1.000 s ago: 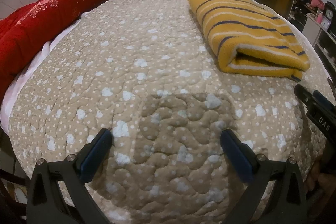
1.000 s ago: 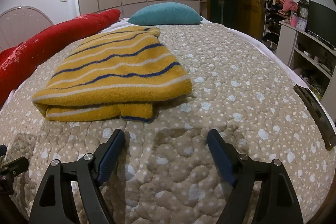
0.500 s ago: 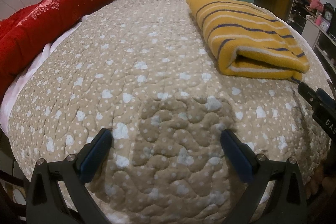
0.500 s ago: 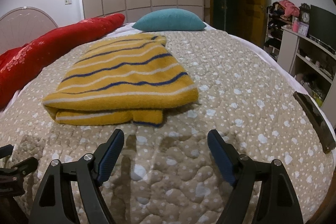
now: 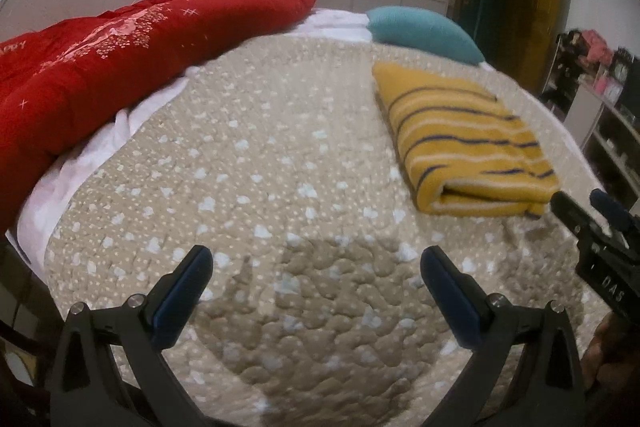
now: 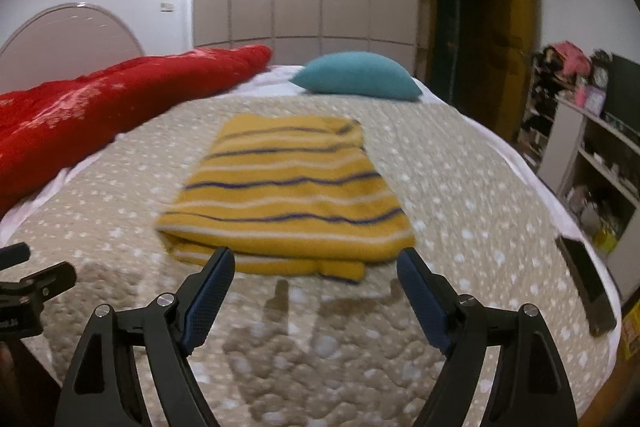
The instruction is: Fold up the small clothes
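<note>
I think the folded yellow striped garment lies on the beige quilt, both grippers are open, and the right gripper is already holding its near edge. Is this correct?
Not fully. The right gripper holds nothing: in the right wrist view its jaws stand wide apart, short of the near edge of the yellow striped garment. The rest is right: the garment lies folded on the beige quilt, and the left gripper is open too.

Red quilt [image 6: 100,107], teal pillow [image 6: 356,77], spotted beige bedspread [image 6: 460,195], perhaps a phone [image 6: 586,283] at its edge.
</note>
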`<action>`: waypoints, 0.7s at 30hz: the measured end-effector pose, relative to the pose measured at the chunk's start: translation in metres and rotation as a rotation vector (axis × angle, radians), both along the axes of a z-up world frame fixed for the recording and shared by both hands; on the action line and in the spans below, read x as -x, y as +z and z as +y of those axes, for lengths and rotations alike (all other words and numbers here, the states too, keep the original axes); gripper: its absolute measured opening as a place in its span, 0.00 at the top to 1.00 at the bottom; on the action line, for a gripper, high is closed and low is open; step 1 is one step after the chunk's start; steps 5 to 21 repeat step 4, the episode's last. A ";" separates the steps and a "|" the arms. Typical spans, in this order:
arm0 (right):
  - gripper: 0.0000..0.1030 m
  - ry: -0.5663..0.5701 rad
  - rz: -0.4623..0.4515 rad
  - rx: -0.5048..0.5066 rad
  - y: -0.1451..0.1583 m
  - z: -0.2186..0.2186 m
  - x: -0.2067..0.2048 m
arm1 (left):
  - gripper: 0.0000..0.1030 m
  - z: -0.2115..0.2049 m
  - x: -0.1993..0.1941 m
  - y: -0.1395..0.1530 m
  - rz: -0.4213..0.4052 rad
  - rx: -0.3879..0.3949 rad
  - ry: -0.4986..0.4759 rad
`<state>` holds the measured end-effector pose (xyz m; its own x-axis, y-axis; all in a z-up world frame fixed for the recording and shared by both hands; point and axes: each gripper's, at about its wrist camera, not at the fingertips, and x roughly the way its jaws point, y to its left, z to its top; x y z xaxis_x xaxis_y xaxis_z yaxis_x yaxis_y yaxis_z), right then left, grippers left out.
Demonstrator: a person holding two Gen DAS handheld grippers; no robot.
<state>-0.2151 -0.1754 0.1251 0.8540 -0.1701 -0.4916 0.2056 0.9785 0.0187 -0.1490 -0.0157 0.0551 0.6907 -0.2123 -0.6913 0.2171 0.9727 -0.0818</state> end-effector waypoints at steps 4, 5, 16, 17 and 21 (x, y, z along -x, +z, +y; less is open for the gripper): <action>0.13 0.069 0.012 0.009 0.007 0.016 -0.006 | 0.00 0.007 0.002 0.004 0.000 0.026 -0.007; 0.13 0.069 0.012 0.009 0.007 0.016 -0.006 | 0.00 0.007 0.002 0.004 0.000 0.026 -0.007; 0.13 0.069 0.012 0.009 0.007 0.016 -0.006 | 0.00 0.007 0.002 0.004 0.000 0.026 -0.007; 0.13 0.069 0.012 0.009 0.007 0.016 -0.006 | 0.00 0.007 0.002 0.004 0.000 0.026 -0.007; 0.13 0.069 0.012 0.009 0.007 0.016 -0.006 | 0.00 0.007 0.002 0.004 0.000 0.026 -0.007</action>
